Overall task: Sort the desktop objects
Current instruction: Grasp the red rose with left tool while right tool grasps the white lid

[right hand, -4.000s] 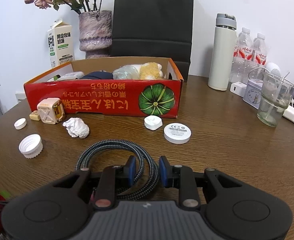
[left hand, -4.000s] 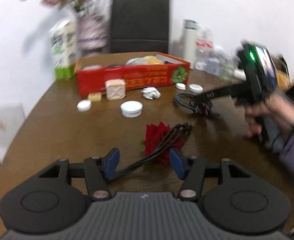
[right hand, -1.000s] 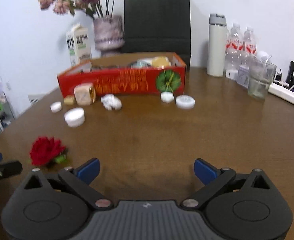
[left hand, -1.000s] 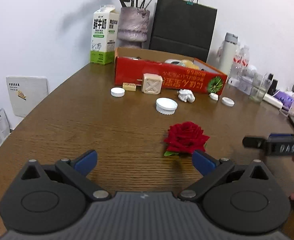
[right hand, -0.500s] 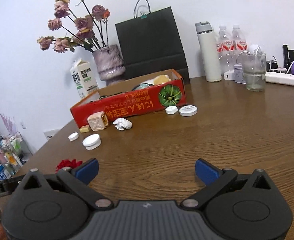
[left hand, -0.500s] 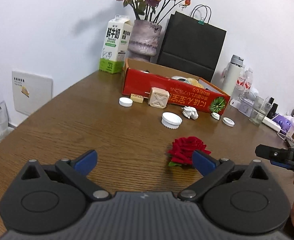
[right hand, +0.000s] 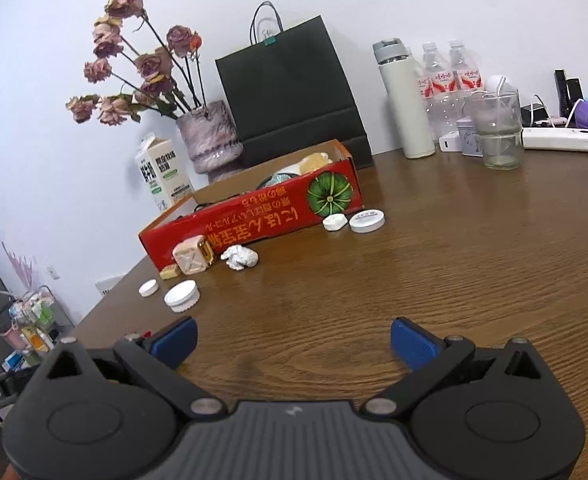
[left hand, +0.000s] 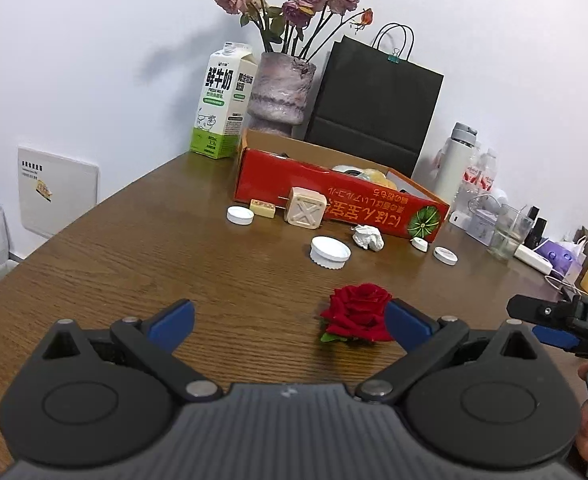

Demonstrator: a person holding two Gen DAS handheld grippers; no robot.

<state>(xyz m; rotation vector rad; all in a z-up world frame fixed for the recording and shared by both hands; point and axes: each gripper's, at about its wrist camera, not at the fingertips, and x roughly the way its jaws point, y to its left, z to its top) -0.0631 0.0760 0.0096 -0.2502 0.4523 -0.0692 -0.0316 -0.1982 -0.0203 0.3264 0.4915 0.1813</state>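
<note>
Left gripper jaws wide apart, red rose near right fingertip, wooden table

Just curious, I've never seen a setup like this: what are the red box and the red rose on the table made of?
The red box looks like printed cardboard: brown raw inner walls, folded edges, glossy red outside. The rose looks like fabric or plastic, since its petals are evenly coloured and stiff, though a real flower can't be ruled out.
</note>
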